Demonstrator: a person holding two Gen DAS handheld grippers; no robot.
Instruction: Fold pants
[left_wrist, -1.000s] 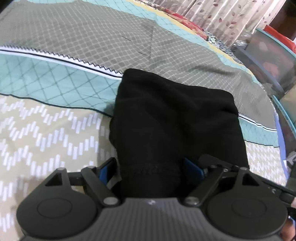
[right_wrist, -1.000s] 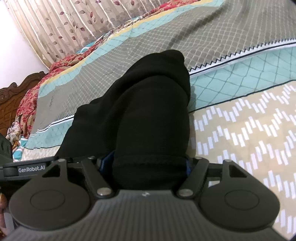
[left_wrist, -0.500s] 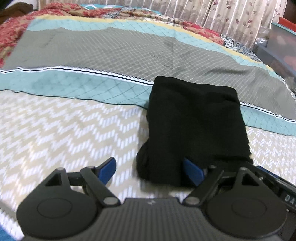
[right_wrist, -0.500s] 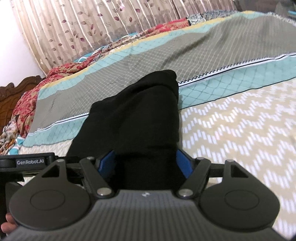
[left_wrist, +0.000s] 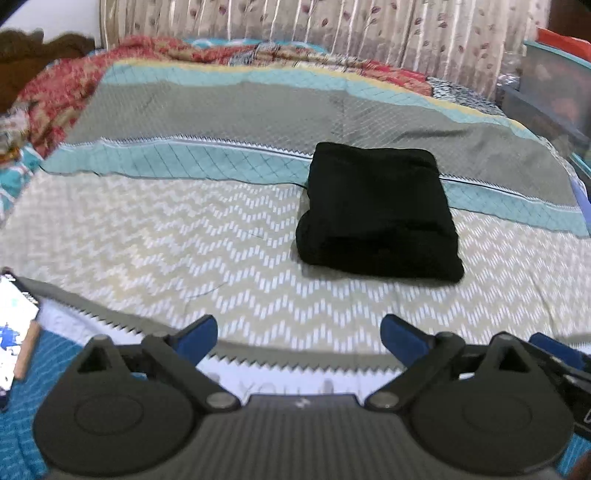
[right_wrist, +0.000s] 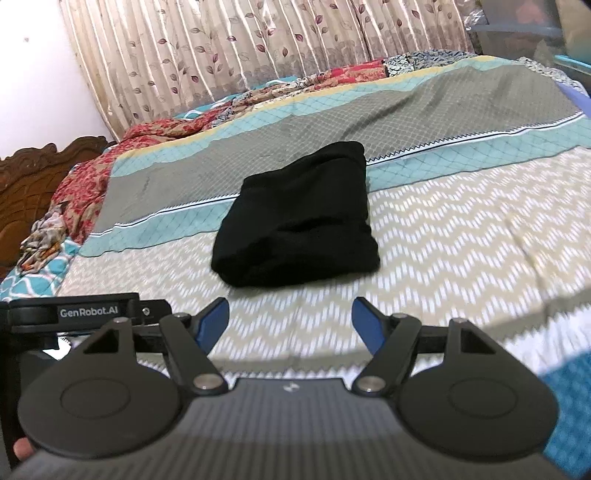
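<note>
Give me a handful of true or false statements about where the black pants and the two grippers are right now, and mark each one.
1. The black pants lie as a compact folded bundle on the bedspread. True.
2. The left gripper is clamped on the pants. False: its jaws stand apart with nothing between them, and the pants lie beyond the fingertips.
3. The right gripper is open and empty. True.
4. The pants lie wholly on the grey band of the bedspread. False: they straddle the teal band and the beige zigzag area.
5. A curtain hangs behind the bed. True.
</note>
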